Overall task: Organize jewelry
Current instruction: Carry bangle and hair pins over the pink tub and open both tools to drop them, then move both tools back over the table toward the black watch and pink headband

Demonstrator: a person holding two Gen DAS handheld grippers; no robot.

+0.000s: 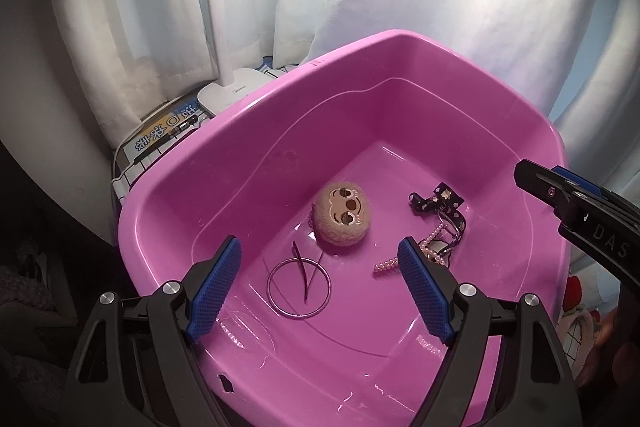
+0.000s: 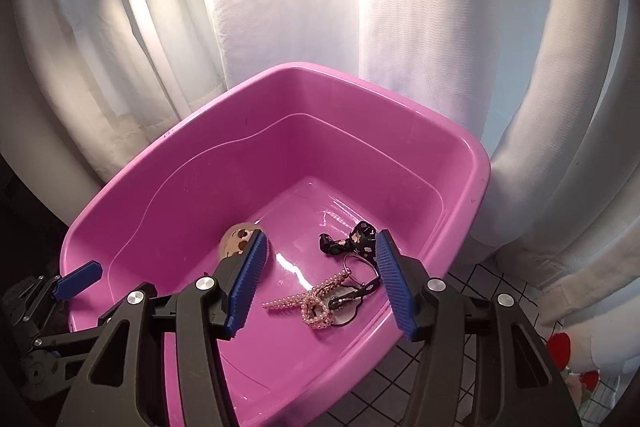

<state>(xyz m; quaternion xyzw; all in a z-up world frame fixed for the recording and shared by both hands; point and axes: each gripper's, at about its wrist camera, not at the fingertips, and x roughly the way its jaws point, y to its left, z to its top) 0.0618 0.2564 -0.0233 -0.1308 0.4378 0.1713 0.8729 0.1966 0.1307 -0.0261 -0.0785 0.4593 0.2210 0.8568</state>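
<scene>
Curtains (image 1: 168, 7) of white cloth are hanging in soft folds behind everything, glowing where daylight is coming through. Below them a pink plastic basin (image 1: 248, 131) with rounded corners and a glossy, reflecting floor is sitting on a dark cloth with a white grid (image 2: 472, 311). At its far left corner a white appliance base (image 1: 232, 95) and a blue-and-yellow printed box (image 1: 168, 135) are lying just beside the rim.

All the jewelry is lying on the basin floor. A round fuzzy tan plush charm (image 1: 341, 217) with a stitched face is resting near the middle. Just in front of it a thin metal bangle (image 1: 299, 286) is lying flat, with a slim dark hairpin (image 1: 302, 273) crossing it. To the right, a black polka-dot ribbon (image 2: 352, 245), a pink pearl hair clip (image 2: 288, 301) and a looped pink bead strand (image 2: 316, 311) are lying tangled together with metal rings.

The left gripper (image 1: 320, 291) is hovering over the basin with its ribbed blue pads spread wide, holding nothing. The right gripper (image 2: 320, 291) is likewise gaping above the tangle, empty.
</scene>
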